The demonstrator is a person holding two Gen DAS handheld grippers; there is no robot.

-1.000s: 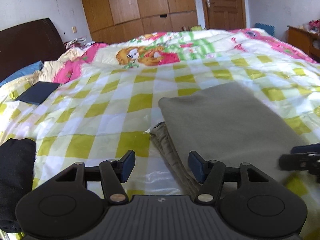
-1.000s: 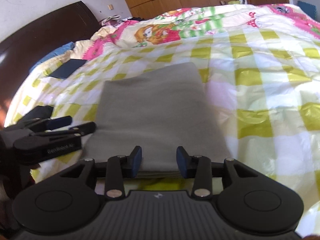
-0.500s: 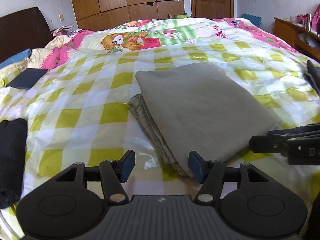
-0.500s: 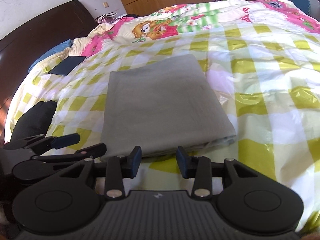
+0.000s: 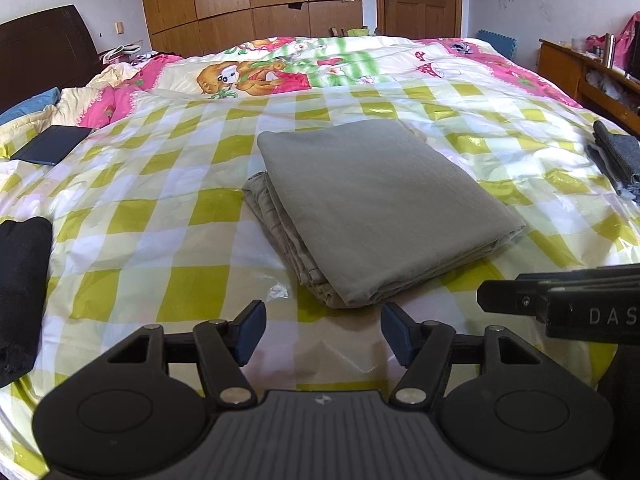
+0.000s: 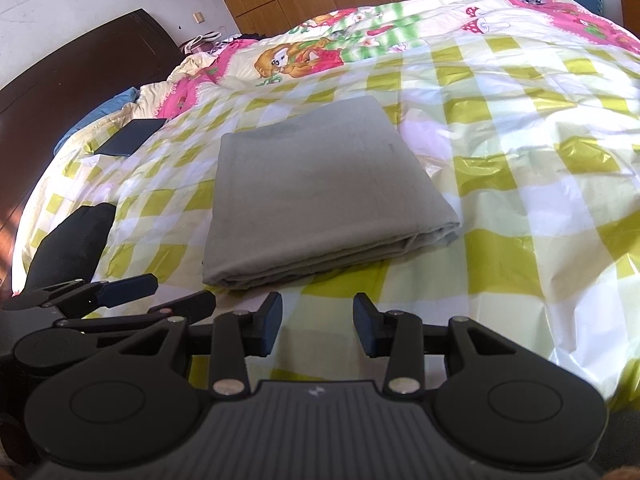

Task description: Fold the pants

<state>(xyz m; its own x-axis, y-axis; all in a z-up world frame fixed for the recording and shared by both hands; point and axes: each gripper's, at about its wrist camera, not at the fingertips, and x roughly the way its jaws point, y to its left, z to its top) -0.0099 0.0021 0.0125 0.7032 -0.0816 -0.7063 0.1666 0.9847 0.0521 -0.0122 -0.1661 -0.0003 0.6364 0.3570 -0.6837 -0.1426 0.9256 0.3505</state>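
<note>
The grey-green pants (image 5: 376, 204) lie folded into a flat rectangle on the yellow-checked bed cover (image 5: 168, 216); they also show in the right wrist view (image 6: 320, 192). My left gripper (image 5: 323, 333) is open and empty, just short of the pants' near edge. My right gripper (image 6: 317, 323) is open and empty, a little back from the near edge. The right gripper shows at the right of the left wrist view (image 5: 560, 300). The left gripper shows at the left of the right wrist view (image 6: 112, 296).
A black folded garment (image 5: 20, 284) lies at the left edge of the bed. A dark flat case (image 5: 52, 144) lies far left. Dark grey cloth (image 5: 616, 156) sits at the right. A cartoon quilt (image 5: 280, 68), a headboard (image 6: 60, 92) and wardrobes lie beyond.
Both grippers have drawn back from the folded pants, which now lie further ahead and whole in view. Both stayed open and empty.
</note>
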